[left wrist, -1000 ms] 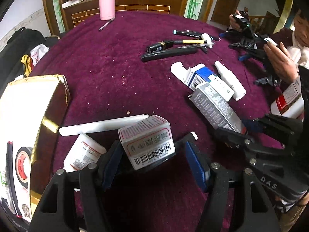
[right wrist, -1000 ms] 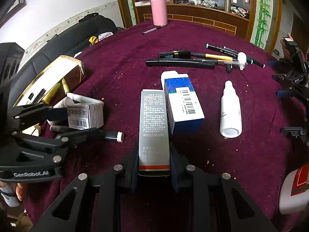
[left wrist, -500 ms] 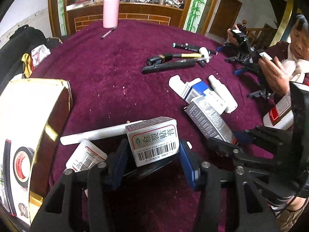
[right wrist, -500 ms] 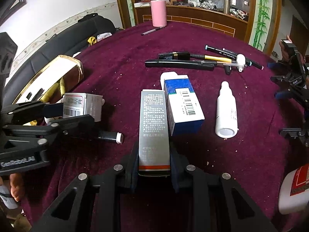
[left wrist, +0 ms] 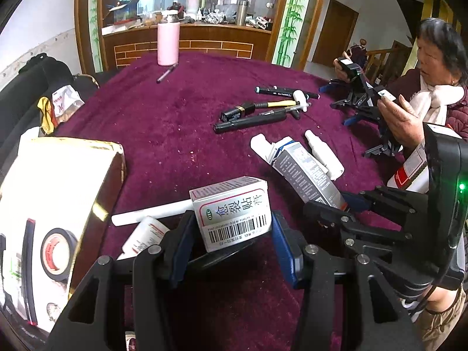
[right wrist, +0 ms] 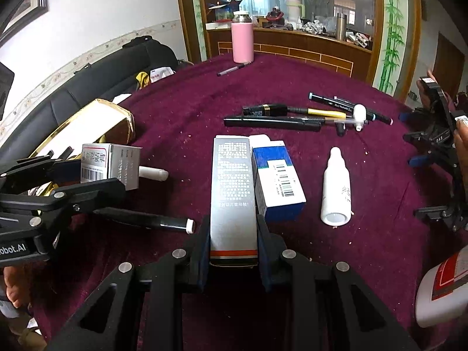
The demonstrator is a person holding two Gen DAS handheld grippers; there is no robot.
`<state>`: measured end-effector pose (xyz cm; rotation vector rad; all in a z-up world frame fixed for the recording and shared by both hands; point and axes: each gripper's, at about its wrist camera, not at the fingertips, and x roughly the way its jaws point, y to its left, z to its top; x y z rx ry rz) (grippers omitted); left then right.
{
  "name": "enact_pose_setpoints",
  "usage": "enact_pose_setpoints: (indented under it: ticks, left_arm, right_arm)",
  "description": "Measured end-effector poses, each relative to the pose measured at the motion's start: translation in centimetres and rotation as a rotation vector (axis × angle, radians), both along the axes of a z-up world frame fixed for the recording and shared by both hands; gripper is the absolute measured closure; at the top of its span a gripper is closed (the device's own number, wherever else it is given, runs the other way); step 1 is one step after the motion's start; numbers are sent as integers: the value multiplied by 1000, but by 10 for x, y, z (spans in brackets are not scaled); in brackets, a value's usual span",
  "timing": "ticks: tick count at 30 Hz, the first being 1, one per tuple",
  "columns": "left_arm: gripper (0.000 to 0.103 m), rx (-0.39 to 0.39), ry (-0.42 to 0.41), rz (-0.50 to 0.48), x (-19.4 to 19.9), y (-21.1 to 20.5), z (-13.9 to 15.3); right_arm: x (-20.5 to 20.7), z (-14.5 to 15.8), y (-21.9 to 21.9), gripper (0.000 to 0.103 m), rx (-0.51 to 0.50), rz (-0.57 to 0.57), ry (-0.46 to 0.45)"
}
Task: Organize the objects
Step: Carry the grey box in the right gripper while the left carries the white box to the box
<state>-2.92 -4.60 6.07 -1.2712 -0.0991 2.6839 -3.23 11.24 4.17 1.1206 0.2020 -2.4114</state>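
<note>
both boxes gripped, gold box waiting

just right of the gold box, as the left wrist view shows it, the left gripper pinches the small white medicine box by its sides. its jaws have just been closing, and the box now sits between the blue pads, lifted clear of the purple tablecloth. farther right of the gold box, the right gripper is clamped on the near end of the tall grey carton, whose far end seems to rest on the cloth beside the blue and white box.

the step in hand looks like the pick-up: each tool has its item, neither is stowed. the next move, i judge, is to carry the medicine box over the gold box's open top and let go there. the tape roll and other things already lie inside, so it needs a free spot. the grey carton would follow.
</note>
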Motion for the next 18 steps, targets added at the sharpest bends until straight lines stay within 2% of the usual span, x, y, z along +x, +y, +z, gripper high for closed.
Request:
enact_pose_setpoints:
  ticks: [18]
  left_arm:
    - [53, 12, 74, 42, 31, -39, 24]
  right_arm:
    - [20, 7, -10, 73, -27, -10, 10]
